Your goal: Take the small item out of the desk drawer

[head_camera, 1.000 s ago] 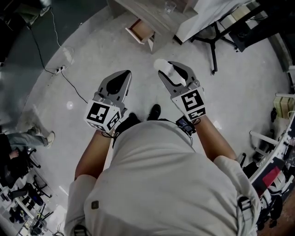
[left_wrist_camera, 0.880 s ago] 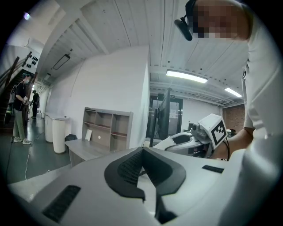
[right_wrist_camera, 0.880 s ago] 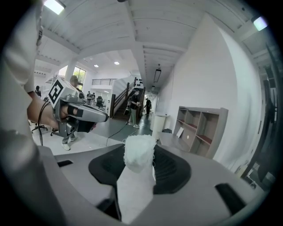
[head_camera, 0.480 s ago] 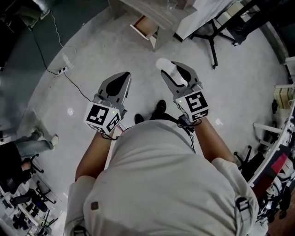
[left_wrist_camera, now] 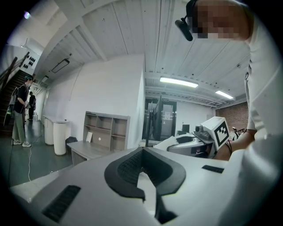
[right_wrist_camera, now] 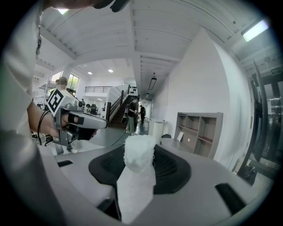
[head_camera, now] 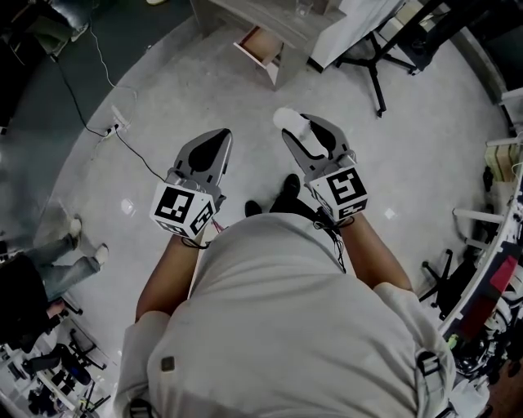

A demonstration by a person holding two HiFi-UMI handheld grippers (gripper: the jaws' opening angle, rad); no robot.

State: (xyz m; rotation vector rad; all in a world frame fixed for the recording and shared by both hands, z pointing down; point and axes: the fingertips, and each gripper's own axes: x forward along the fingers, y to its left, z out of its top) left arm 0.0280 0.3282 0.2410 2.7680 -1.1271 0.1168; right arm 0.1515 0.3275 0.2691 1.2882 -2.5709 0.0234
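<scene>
My right gripper (head_camera: 296, 131) is shut on a small white fluffy item (head_camera: 292, 122), held at waist height over the grey floor. In the right gripper view the white item (right_wrist_camera: 139, 152) stands up between the dark pads (right_wrist_camera: 174, 170). My left gripper (head_camera: 219, 137) hangs beside it, shut, with nothing in it. In its own view the left gripper (left_wrist_camera: 142, 151) shows its tips meeting. The desk (head_camera: 245, 12) is at the top of the head view, and its drawer (head_camera: 263, 42) is pulled out, well ahead of both grippers.
A black cable and power strip (head_camera: 119, 122) lie on the floor at the left. A black stand (head_camera: 372, 57) is beside the desk. A bystander's legs (head_camera: 73, 253) show at far left, and racks and chairs (head_camera: 482, 269) at the right. A grey shelf unit (right_wrist_camera: 199, 137) stands along the wall.
The person has taken a step, and the floor and the desk have shifted under both grippers. The white item stays in the right gripper. The bystander at left has moved.
</scene>
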